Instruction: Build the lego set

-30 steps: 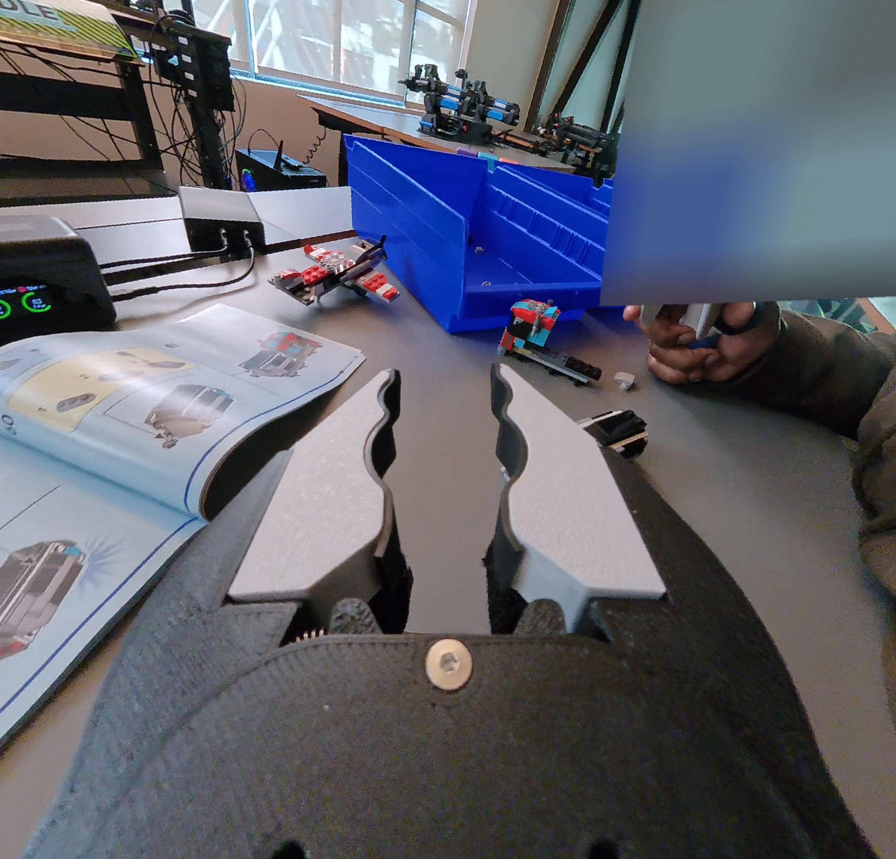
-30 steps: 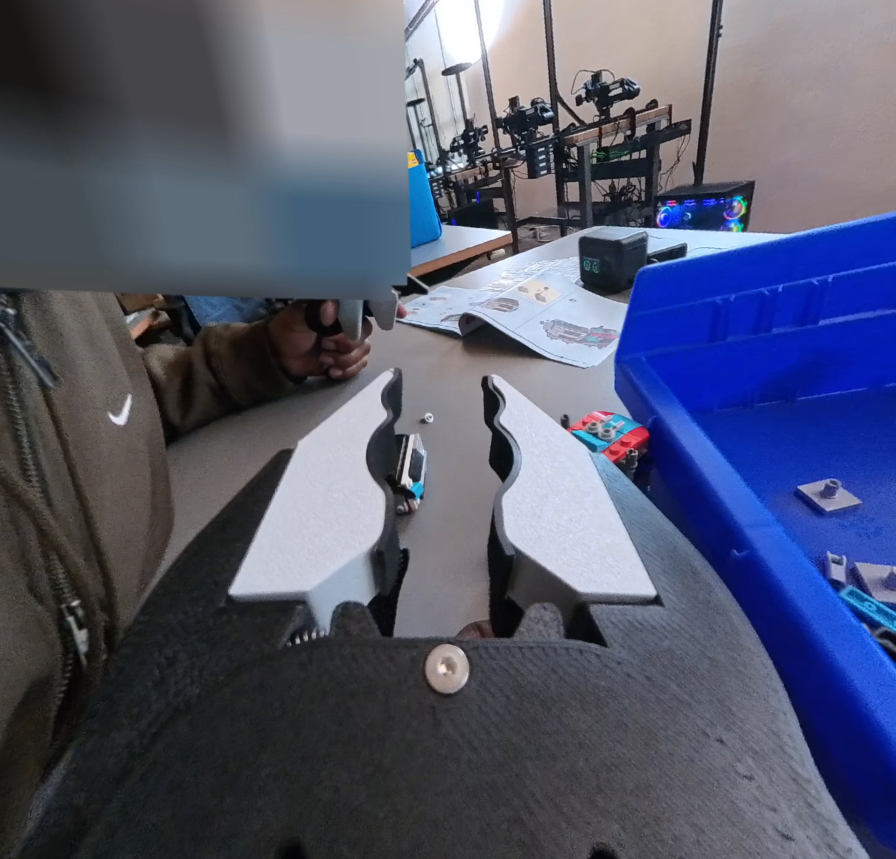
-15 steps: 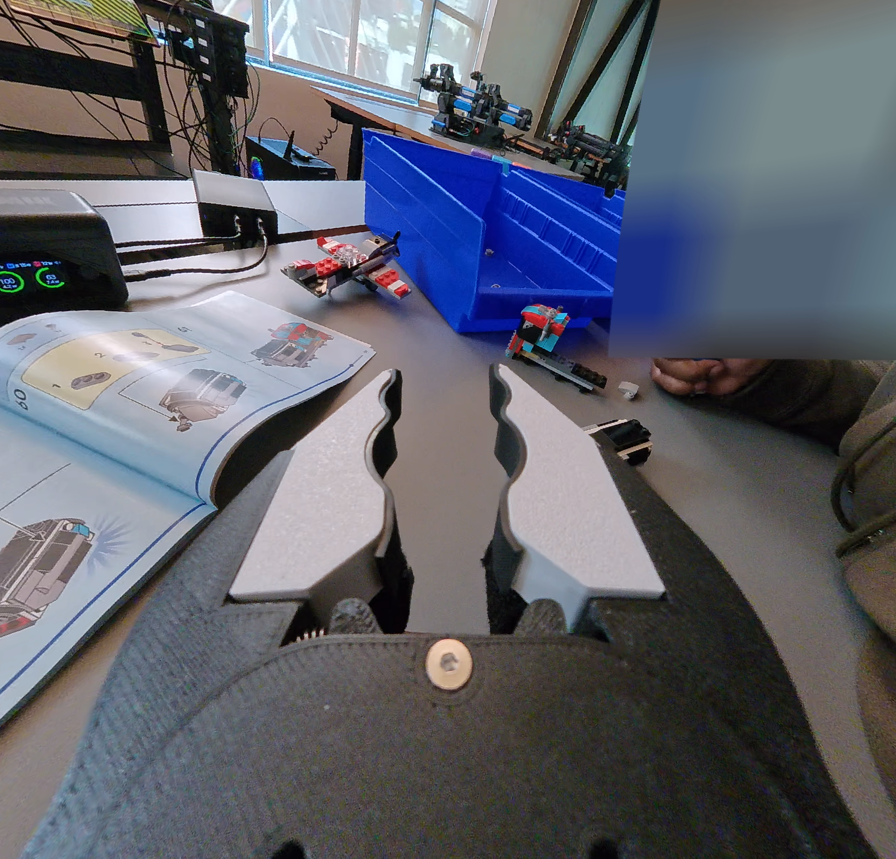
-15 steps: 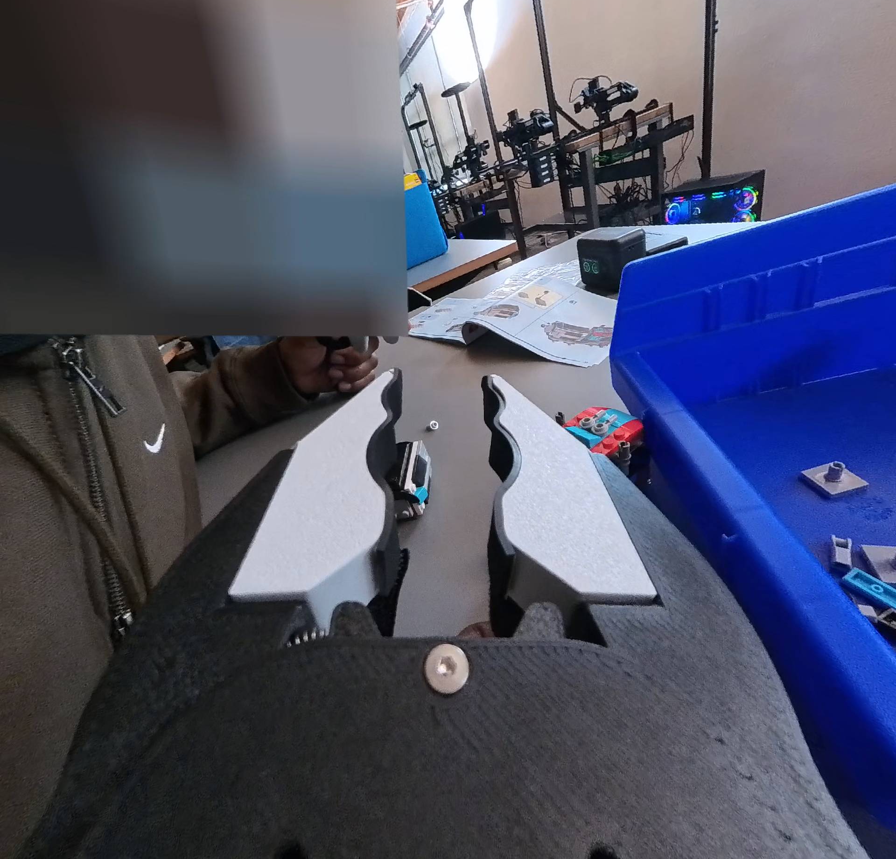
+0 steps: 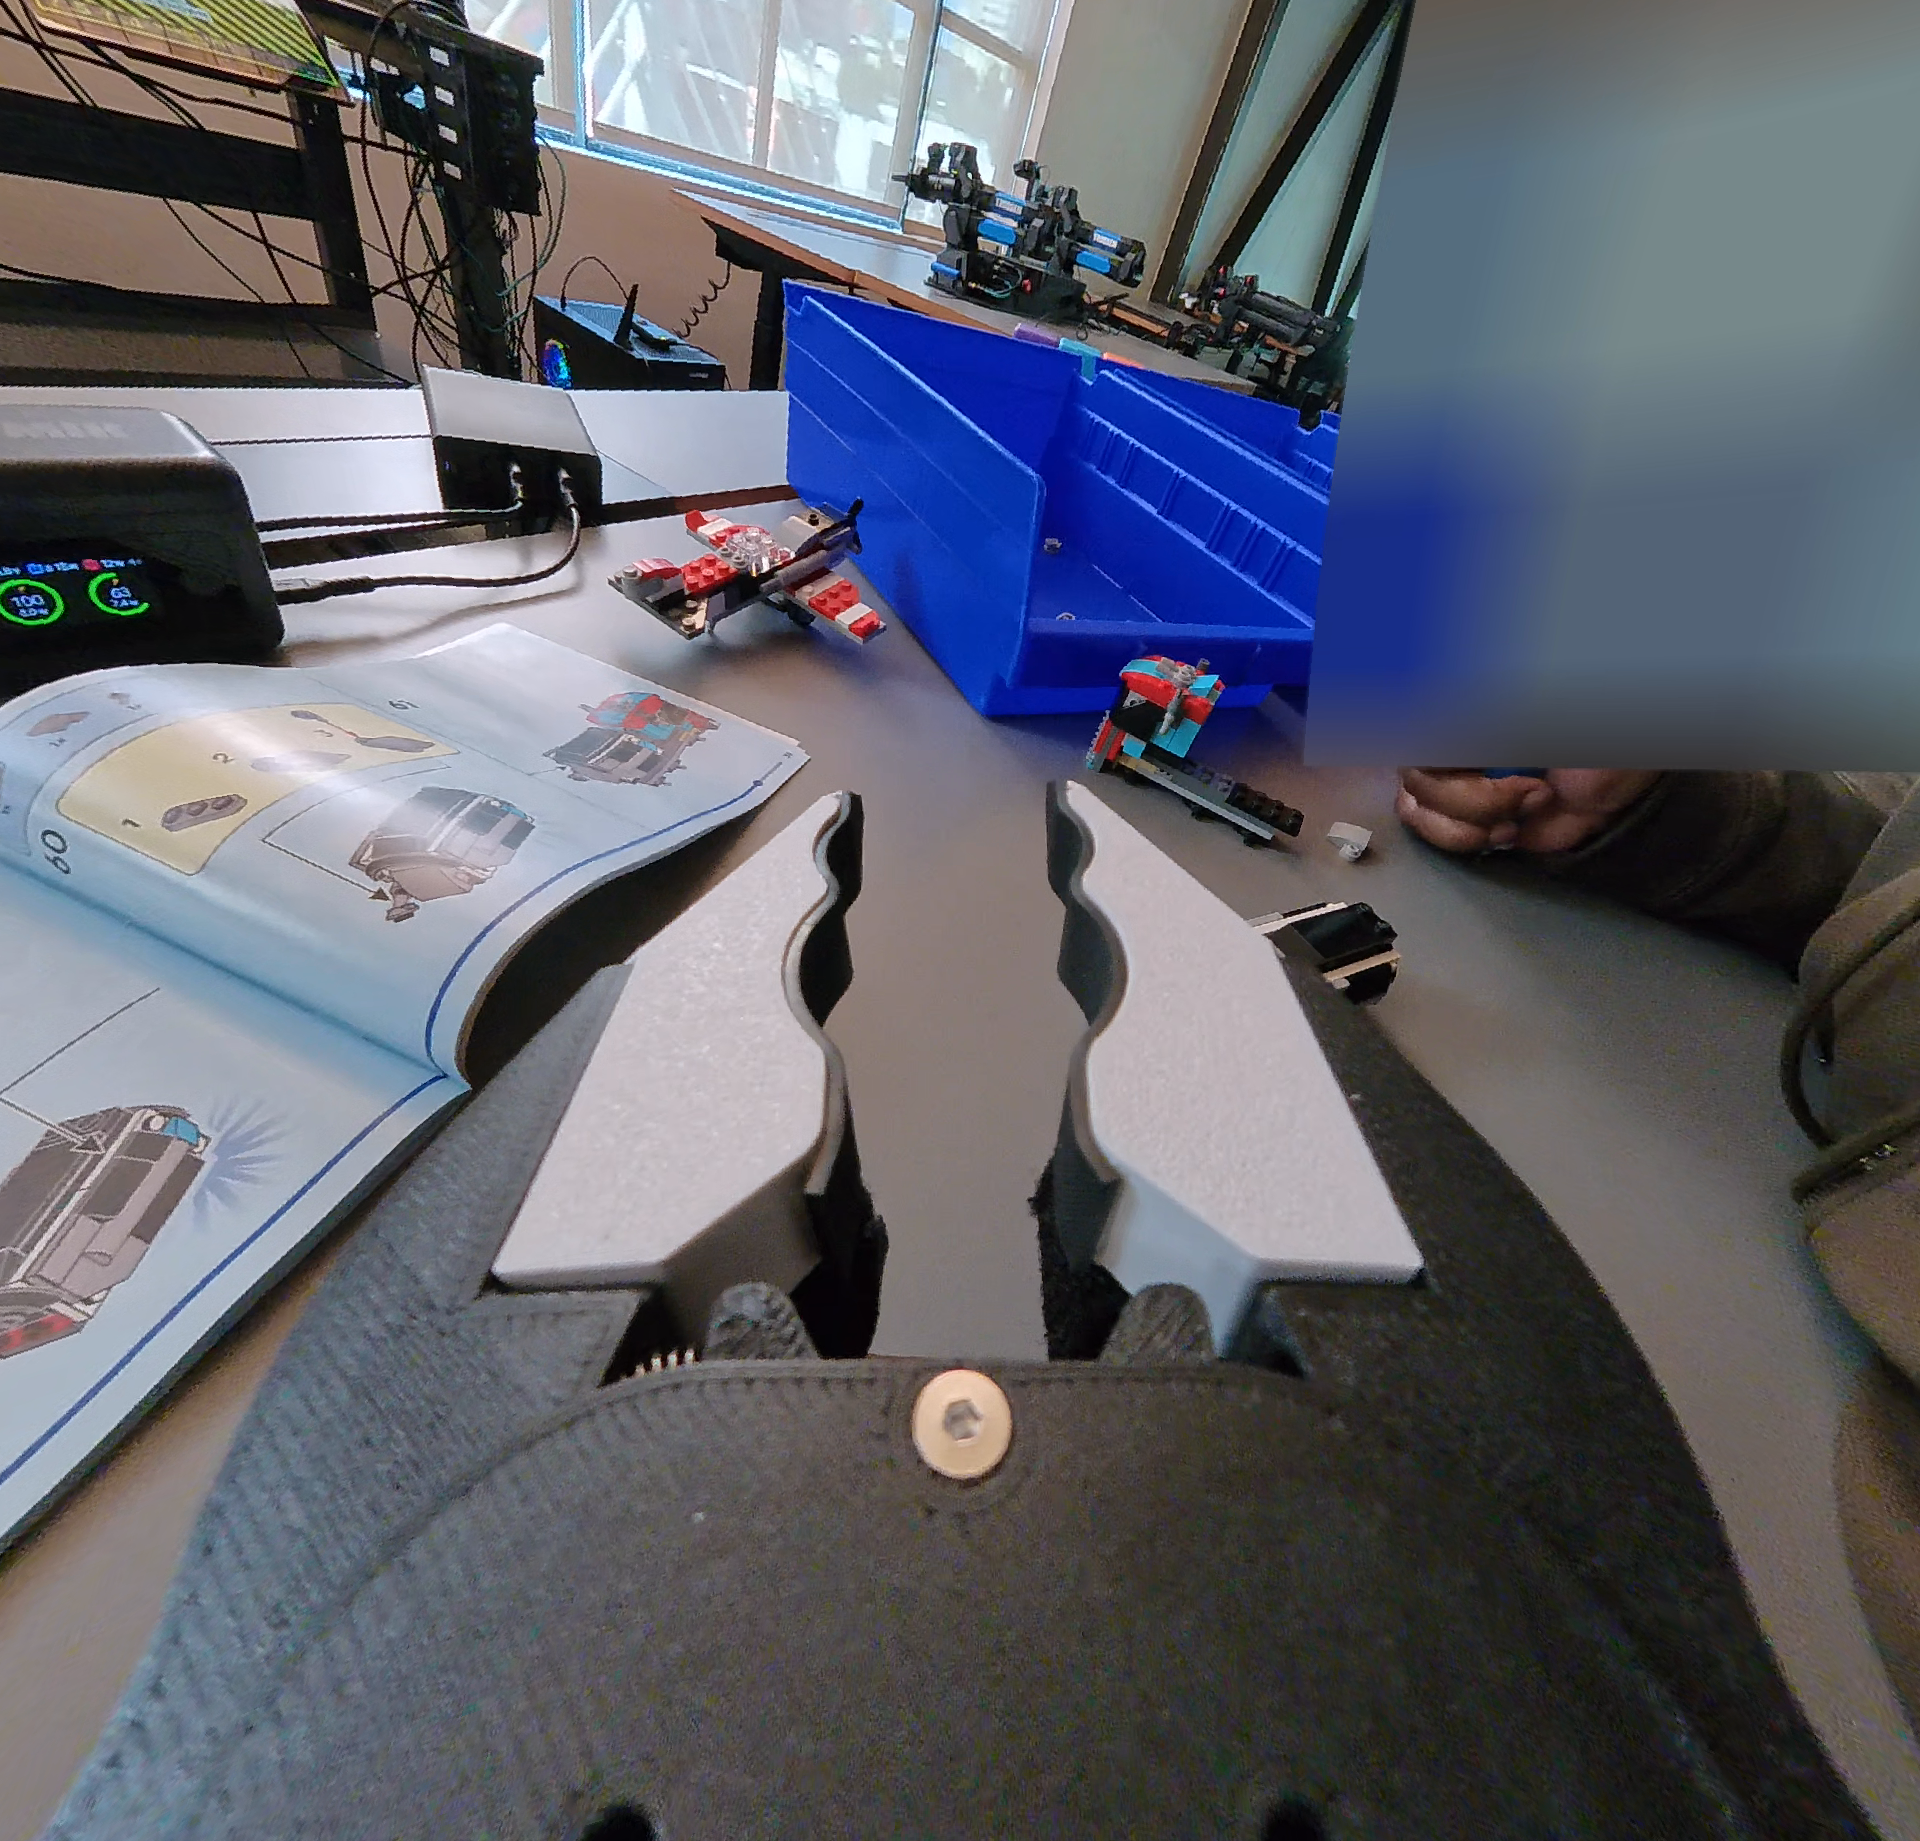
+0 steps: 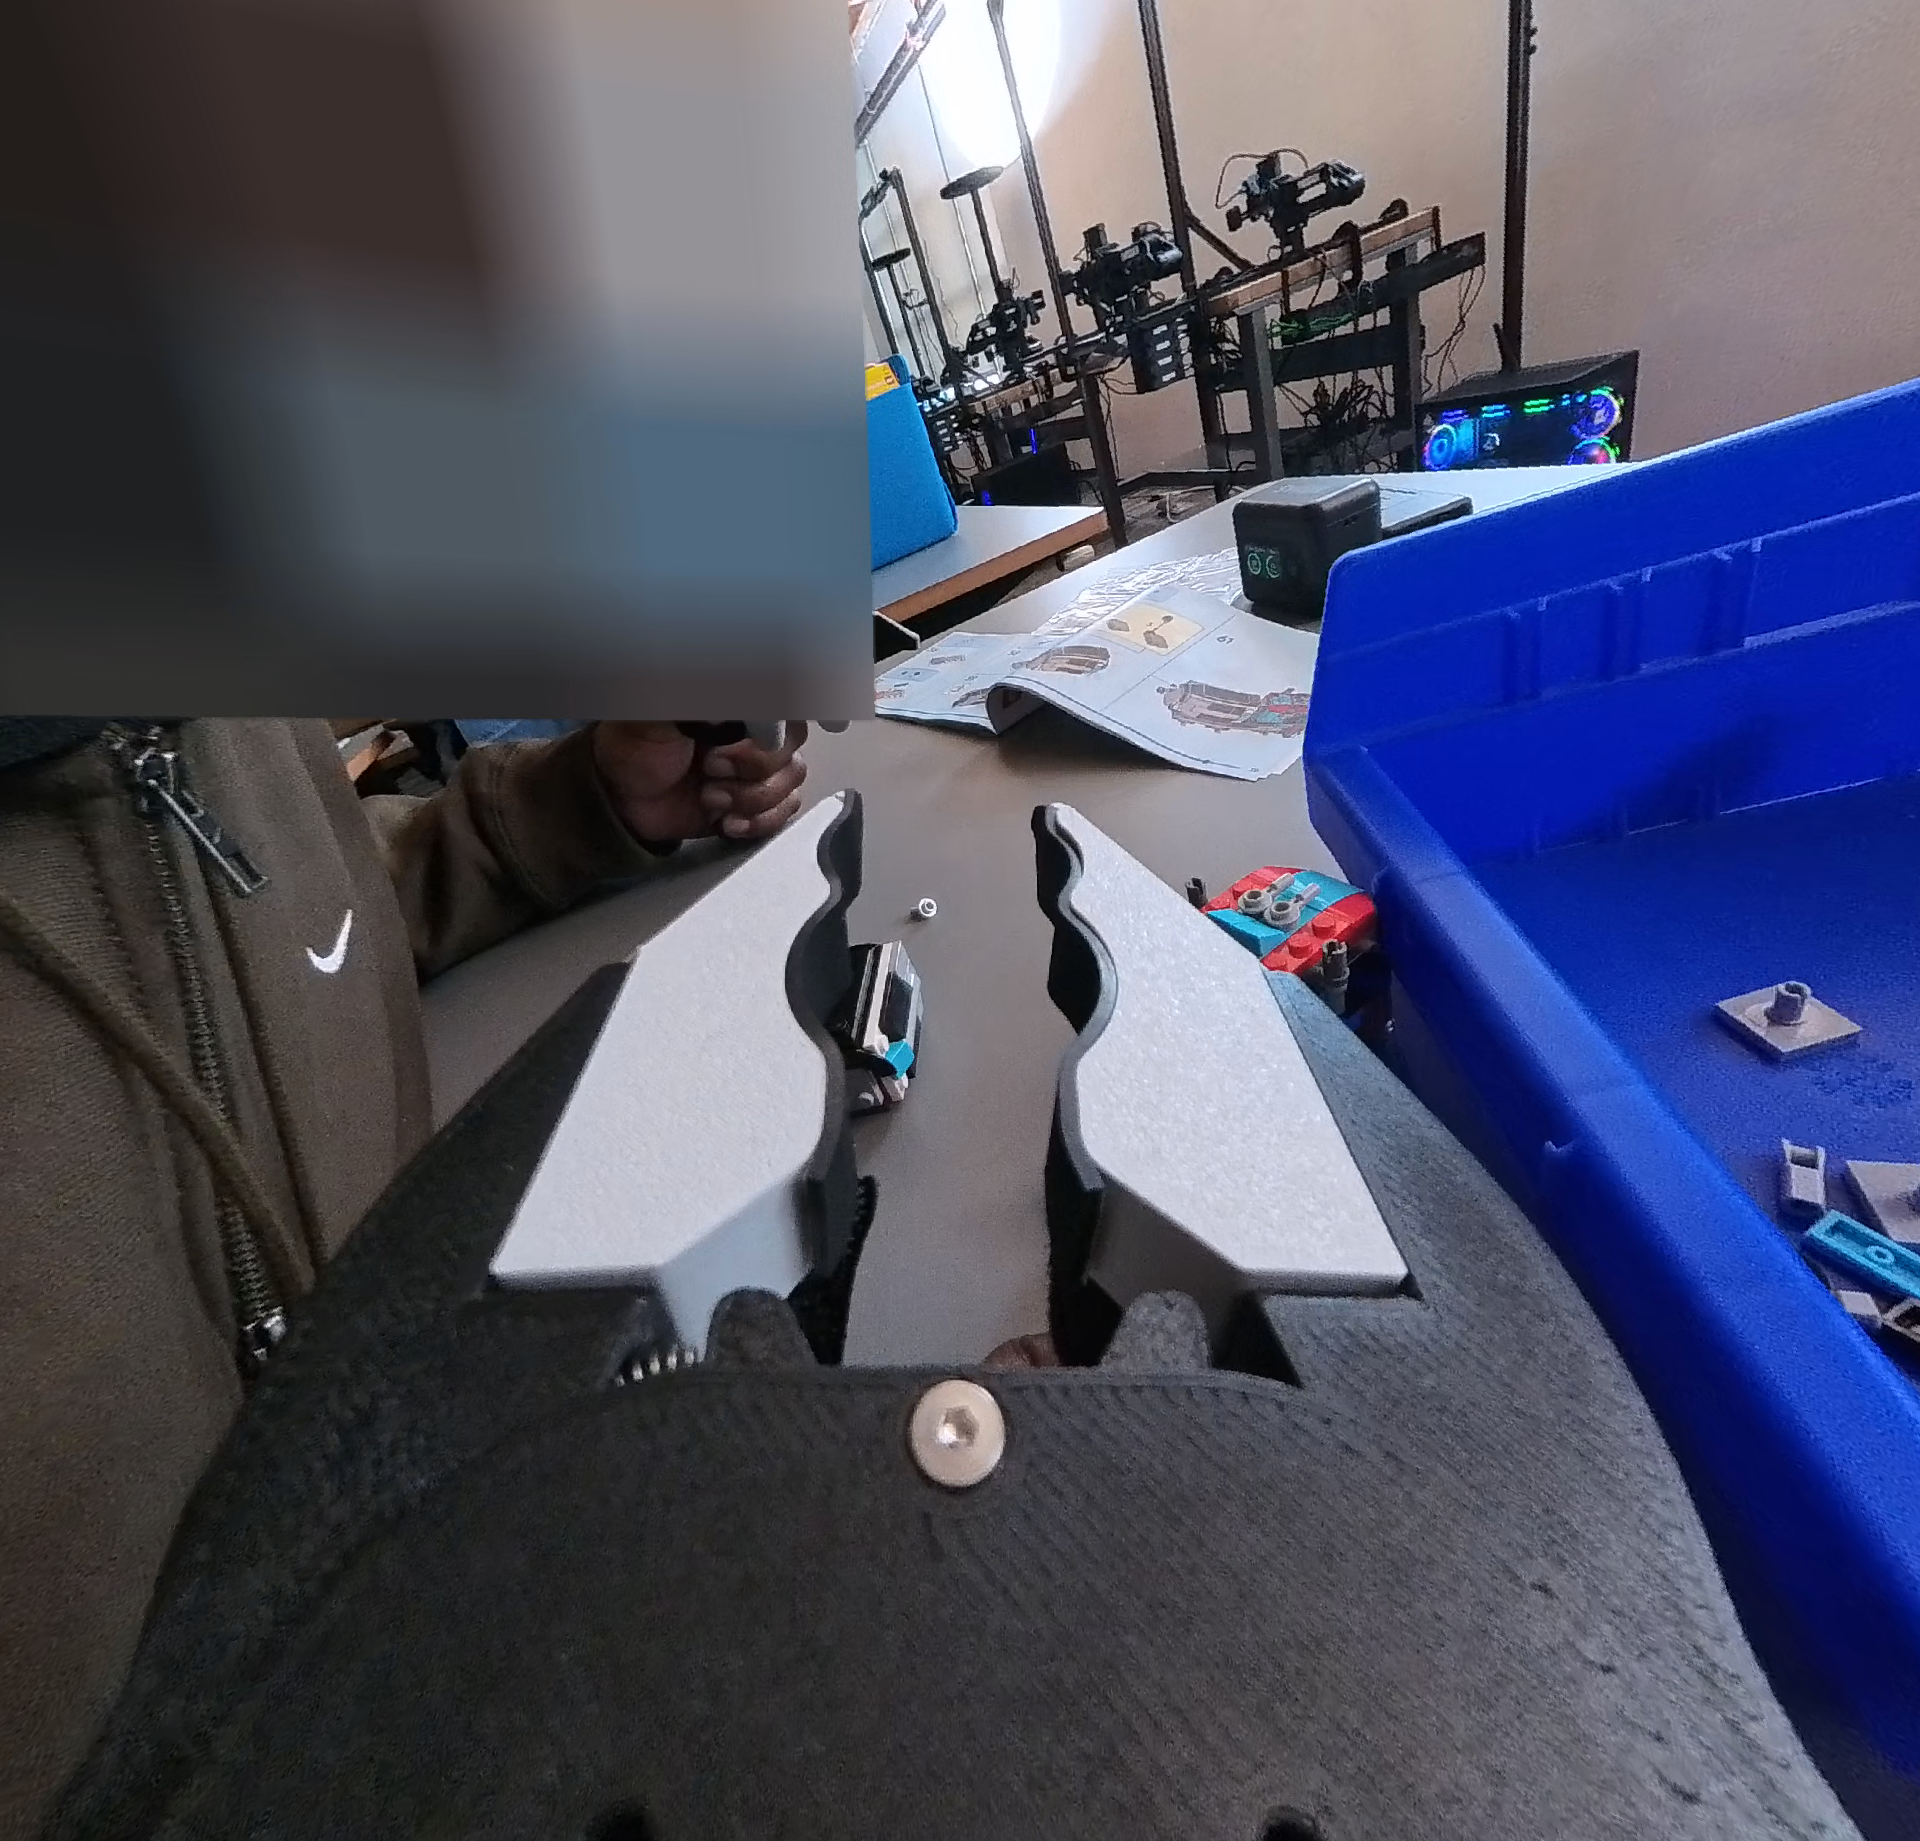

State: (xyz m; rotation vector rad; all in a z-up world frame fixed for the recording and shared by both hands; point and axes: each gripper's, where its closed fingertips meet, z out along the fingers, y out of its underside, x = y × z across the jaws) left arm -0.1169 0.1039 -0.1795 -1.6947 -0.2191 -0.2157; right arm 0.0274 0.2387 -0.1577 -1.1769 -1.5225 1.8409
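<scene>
My left gripper [image 5: 953,804] is open and holds nothing, low over the bare grey table [image 5: 935,752]. An open instruction booklet [image 5: 312,856] lies to its left. A red and teal brick model [image 5: 1169,721] on a dark plate lies ahead right, with a small grey piece [image 5: 1349,841] and a black and white brick block [image 5: 1340,944] beside the right finger. My right gripper [image 6: 945,815] is open and holds nothing. The black and white block [image 6: 883,1022] lies on the table under its left finger, and the small grey piece [image 6: 923,908] lies ahead between the fingertips.
A blue bin [image 6: 1558,856] with several loose pieces stands at the right of the right wrist view; it also shows in the left wrist view [image 5: 935,503]. A red brick plane [image 5: 758,576], a black power unit [image 5: 125,534] with cables, and a person's hand [image 5: 1496,809] are on the table. My right fingertips sit around 20 cm from my left ones. Left tips and right tips are each some 25 cm from the red brick plane [image 5: 758,576].
Both grippers have sunk a little lower toward the table and shifted slightly; the hands in both views dropped under the blurred patch. Both grippers stay open with nothing taken.
</scene>
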